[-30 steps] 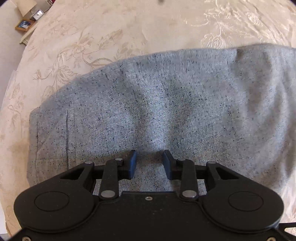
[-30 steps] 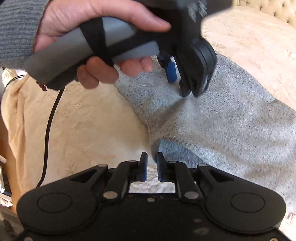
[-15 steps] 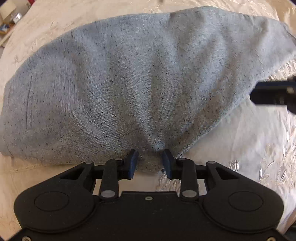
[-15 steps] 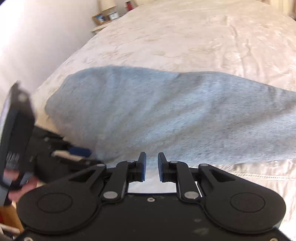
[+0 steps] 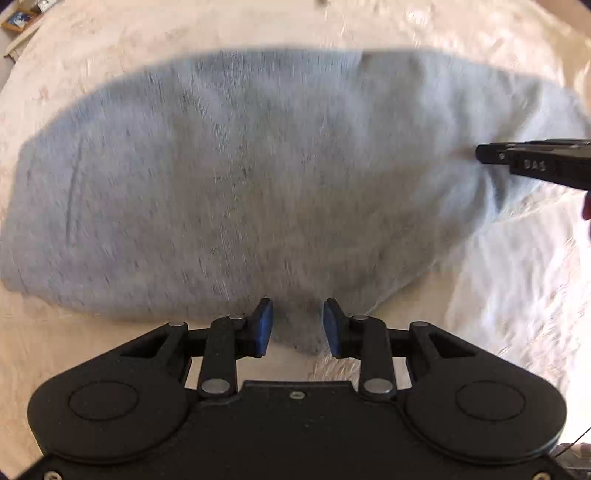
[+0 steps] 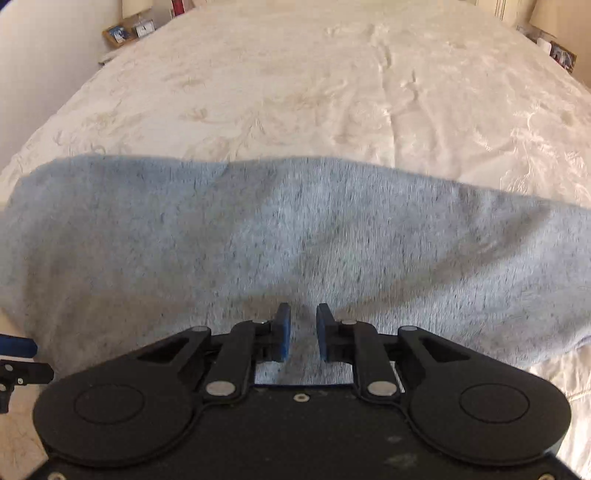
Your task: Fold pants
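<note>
Gray pants (image 5: pixel 258 166), spread wide across a cream bed cover (image 6: pixel 332 74). Folded over into one long soft shape, with a rounded far edge and small dark specks in the cloth. Blurry in the left view, sharper in the right view. Near edge pulled up into a point on the left side, with creases fanning out from that point. Left gripper (image 5: pixel 298 325) right at that point, blue pads (image 5: pixel 262 325) a fair way apart, with a thick bunch of cloth filling the gap between them and a small tip of cloth hanging past. Holding the pants there. Right gripper (image 6: pixel 303 328) at the near edge too, further along the pants, pads close together with only a thin gap and gray cloth pinched inside it. Holding the pants as well. From the left view, seen again as a black shape coming in from the right side, its tip touching the cloth. From the right view, a bit of the left one showing at the far left edge, blue and black, just beside the end of the pants. Bed cover bare past the far edge of the pants, shiny, with a stitched flower pattern and a few wrinkles. Far off at the top left corner of the bed, a small table with a picture frame (image 6: pixel 118 33) and a little clock (image 6: pixel 144 27). More small things at the top right corner, too tiny to tell.
</note>
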